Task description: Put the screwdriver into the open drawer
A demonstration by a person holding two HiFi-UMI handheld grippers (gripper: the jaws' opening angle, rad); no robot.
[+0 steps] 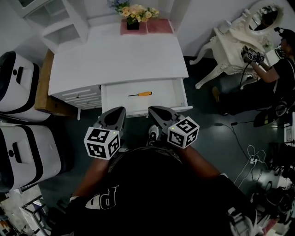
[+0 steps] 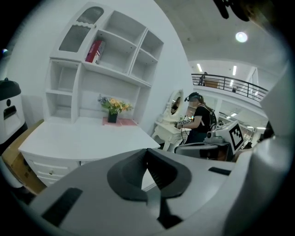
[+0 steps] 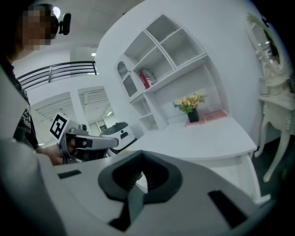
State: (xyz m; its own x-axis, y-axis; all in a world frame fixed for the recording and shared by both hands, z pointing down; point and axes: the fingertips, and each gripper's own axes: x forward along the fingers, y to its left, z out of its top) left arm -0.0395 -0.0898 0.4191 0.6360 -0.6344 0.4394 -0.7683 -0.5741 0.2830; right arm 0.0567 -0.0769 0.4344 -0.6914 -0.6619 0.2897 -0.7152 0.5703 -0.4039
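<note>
Head view has the left gripper and right gripper side by side close to the person's body, just short of the open drawer. The orange-handled screwdriver lies flat inside the drawer, apart from both grippers. The placing looks done, so what remains is probably to back away. That goes best with both grippers kept level and clear of the drawer front, so nothing jolts the tool. Each gripper view shows its own jaws pressed together with nothing between them, a detail the top-down view cannot give. Neither of them shows the screwdriver. Beyond the white desk and its vase of flowers, the left gripper view alone shows the shelf unit and its red book.
</note>
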